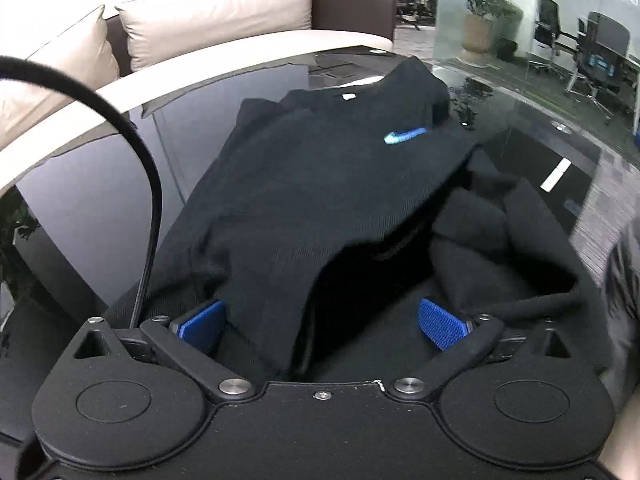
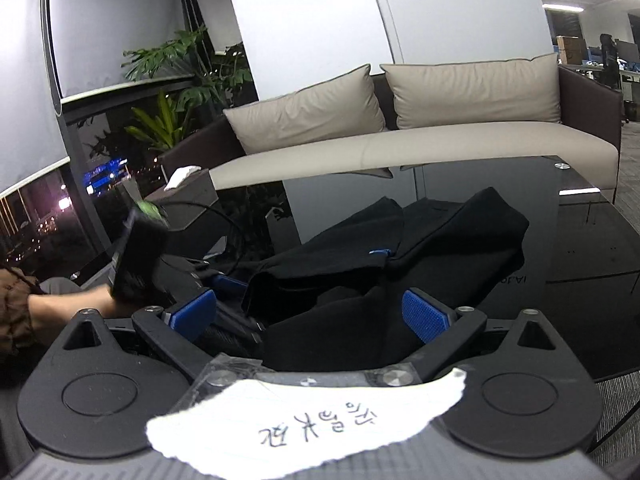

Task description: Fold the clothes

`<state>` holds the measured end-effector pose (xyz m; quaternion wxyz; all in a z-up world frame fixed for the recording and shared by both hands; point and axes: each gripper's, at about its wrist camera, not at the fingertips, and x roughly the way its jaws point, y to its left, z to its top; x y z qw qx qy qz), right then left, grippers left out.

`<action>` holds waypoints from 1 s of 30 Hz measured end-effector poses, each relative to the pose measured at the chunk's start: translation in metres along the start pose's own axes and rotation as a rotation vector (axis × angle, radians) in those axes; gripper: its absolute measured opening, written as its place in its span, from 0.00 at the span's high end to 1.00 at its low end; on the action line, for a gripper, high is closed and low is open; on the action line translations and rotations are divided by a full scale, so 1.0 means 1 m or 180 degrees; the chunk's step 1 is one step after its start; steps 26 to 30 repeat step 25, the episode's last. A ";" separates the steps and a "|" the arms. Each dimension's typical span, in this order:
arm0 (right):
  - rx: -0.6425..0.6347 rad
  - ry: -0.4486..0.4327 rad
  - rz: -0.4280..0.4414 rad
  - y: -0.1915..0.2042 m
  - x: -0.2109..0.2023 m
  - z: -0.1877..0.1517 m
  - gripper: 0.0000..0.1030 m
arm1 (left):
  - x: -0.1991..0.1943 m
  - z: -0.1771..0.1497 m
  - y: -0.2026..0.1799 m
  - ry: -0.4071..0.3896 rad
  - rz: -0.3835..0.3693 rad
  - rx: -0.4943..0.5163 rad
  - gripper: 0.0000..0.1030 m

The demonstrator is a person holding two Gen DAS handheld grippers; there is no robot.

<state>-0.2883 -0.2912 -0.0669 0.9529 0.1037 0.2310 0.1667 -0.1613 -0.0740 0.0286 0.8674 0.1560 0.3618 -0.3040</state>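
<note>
Lying between both tongs – black shirt (image 1: 320,184); left tongs (image 1: 322,326) released, right tongs (image 2: 308,316) released.

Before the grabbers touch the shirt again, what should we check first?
1. Left gripper open: ok, its blue pads stand wide apart, with cloth between them but not pinched.
2. Right gripper open: ok, its pads are apart too, and nothing is squeezed.
3. Black shirt lying flat: not ok, it is bunched and rumpled, with one part draped over another.
4. Shirt fully on the glass table: cannot tell, the near edge hides behind the grippers.
5. Black cable clear of the shirt: not ok, it hangs close beside the shirt's left edge.
</note>
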 end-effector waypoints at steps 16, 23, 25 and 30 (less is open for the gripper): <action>0.0260 -0.0274 -0.0353 -0.023 -0.023 0.016 0.00 | 0.026 0.086 -0.009 0.0053 0.0805 0.0134 0.01; 0.0360 -0.0314 -0.0328 -0.021 -0.031 0.009 0.00 | -0.021 0.092 -0.020 -0.0201 0.1151 0.0171 0.01; 0.0329 -0.0332 -0.0303 -0.016 -0.034 0.009 0.00 | -0.032 0.094 -0.020 -0.0256 0.1134 0.0128 0.01; 0.0329 -0.0332 -0.0303 -0.016 -0.034 0.009 0.00 | -0.032 0.094 -0.020 -0.0256 0.1134 0.0128 0.01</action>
